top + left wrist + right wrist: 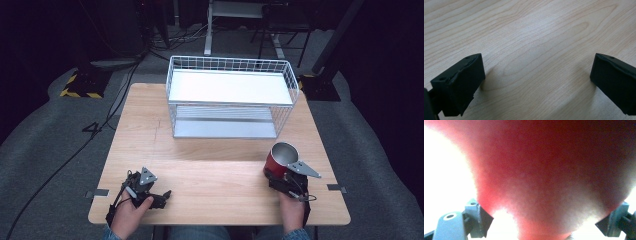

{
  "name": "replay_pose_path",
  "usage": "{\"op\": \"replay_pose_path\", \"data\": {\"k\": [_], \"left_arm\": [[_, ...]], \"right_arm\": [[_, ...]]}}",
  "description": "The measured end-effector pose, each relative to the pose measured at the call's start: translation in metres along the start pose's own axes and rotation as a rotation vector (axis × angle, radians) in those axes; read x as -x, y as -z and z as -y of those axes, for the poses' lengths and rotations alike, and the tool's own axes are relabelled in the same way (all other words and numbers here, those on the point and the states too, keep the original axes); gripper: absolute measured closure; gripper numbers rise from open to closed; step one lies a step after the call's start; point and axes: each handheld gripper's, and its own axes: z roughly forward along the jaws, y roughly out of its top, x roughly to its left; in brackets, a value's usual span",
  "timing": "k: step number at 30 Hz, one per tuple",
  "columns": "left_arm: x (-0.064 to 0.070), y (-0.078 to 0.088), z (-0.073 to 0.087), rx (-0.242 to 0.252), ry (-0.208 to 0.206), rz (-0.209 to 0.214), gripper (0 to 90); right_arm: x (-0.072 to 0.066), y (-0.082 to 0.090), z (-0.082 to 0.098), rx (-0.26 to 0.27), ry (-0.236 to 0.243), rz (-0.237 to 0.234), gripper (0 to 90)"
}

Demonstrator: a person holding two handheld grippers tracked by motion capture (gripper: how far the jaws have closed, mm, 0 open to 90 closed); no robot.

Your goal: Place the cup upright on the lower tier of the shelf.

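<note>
Jaws first: on my left gripper point(537, 75) they stand wide apart in its own view, one black pad at the lower left of the frame and the other at the lower right, with nothing but bare wood grain between them. On my right gripper point(544, 220) the jaws are closed in on the red cup point(549, 170); its blurred red wall looms right up against the lens, and the grey jaw mounts sit at the lower left and lower right corners beside it.

From the high view, my left gripper point(150, 195) lies low at the lower left of the frame, near the front edge of the table point(210, 155), held by the left hand point(127, 215) that comes in from the bottom. My right gripper point(280, 175) is at the lower right, the right hand point(292, 210) behind it, its grey three-cornered plate just over the near side of the red cup point(278, 159). I see the cup upright on the wood, its open silver mouth facing up, in the right part of the tabletop and well apart from my left gripper.

Farther up the frame, at the far half of the table, stands a white wire shelf rack point(230, 97), with a flat white board on top and a second level beneath it. It is apart from the cup, up and to the left of it.
</note>
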Motion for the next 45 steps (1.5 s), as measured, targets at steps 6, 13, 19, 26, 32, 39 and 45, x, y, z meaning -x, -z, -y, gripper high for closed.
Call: {"op": "replay_pose_path", "data": {"k": [6,13,19,26,32,39,45], "left_arm": [[0.000,0.000,0.000,0.001,-0.001,0.000,0.1],[0.000,0.000,0.000,0.002,0.000,0.000,0.1],[0.000,0.000,0.000,0.002,0.000,0.000,0.1],[0.000,0.004,0.003,0.010,0.000,0.011,2.4],[-0.001,0.012,0.007,0.035,0.006,0.000,15.1],[-0.001,0.022,0.011,0.071,0.030,-0.005,15.0],[-0.004,0.032,0.018,0.112,0.052,-0.022,15.1]], "right_arm": [[-0.003,0.000,0.000,0.006,0.018,0.015,18.0],[-0.005,0.002,0.001,0.043,0.015,0.005,18.2],[-0.006,0.004,-0.005,0.046,0.018,-0.006,18.2],[-0.010,0.011,-0.030,0.065,0.035,-0.036,18.2],[-0.016,0.010,-0.046,0.062,0.061,-0.061,18.2],[-0.024,0.005,-0.062,0.060,0.071,-0.096,18.2],[-0.032,-0.003,-0.075,0.058,0.091,-0.125,18.2]]}}
